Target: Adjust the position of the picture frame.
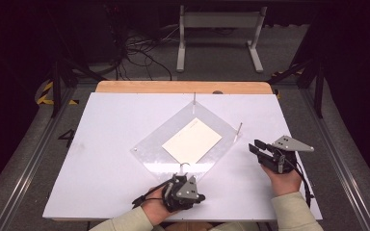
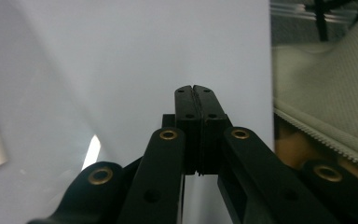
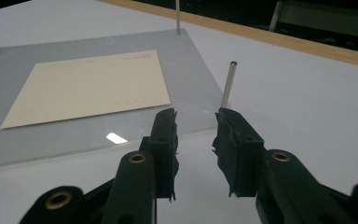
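Lying just ahead of the spread, empty right claw point(image 3: 195, 135) is the thin metal pin point(image 3: 228, 84) at the clear plate's point(image 3: 186, 93) near corner; the left claw point(image 2: 196, 100), pressed together, is sitting farther away on the counter point(image 1: 106, 159).

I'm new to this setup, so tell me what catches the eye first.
A cream card lies on a clear square plate set cornerwise mid-table, with thin metal posts at its corners. Nearer the person, the left hand-held gripper is shut; the right hand-held gripper stands open beside the plate's right corner.
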`<control>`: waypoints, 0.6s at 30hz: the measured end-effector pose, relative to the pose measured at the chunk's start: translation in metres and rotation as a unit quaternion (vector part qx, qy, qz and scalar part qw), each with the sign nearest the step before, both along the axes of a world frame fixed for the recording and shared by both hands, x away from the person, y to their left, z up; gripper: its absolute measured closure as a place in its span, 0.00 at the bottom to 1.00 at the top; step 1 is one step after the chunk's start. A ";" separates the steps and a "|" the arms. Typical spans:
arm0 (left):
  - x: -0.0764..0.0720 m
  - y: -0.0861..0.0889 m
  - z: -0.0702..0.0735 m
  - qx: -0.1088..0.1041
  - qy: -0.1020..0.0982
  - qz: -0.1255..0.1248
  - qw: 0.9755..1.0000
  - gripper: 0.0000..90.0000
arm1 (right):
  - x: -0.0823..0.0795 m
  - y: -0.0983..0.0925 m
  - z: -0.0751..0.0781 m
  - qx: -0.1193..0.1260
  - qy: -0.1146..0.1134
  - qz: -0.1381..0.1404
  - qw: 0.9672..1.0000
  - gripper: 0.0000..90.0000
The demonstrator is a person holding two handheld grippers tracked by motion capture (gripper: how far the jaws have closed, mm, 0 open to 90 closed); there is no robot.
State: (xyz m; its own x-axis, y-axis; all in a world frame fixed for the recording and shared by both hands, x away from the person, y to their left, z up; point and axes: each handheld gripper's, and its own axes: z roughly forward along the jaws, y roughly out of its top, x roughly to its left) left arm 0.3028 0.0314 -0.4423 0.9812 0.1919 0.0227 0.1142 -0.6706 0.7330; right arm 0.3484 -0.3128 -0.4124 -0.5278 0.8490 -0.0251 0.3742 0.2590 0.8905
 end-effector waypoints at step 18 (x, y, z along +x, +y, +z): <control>0.114 0.175 0.004 -0.035 0.041 0.380 0.923 0.82 | -0.012 0.034 -0.022 -0.036 0.070 0.071 0.994 0.72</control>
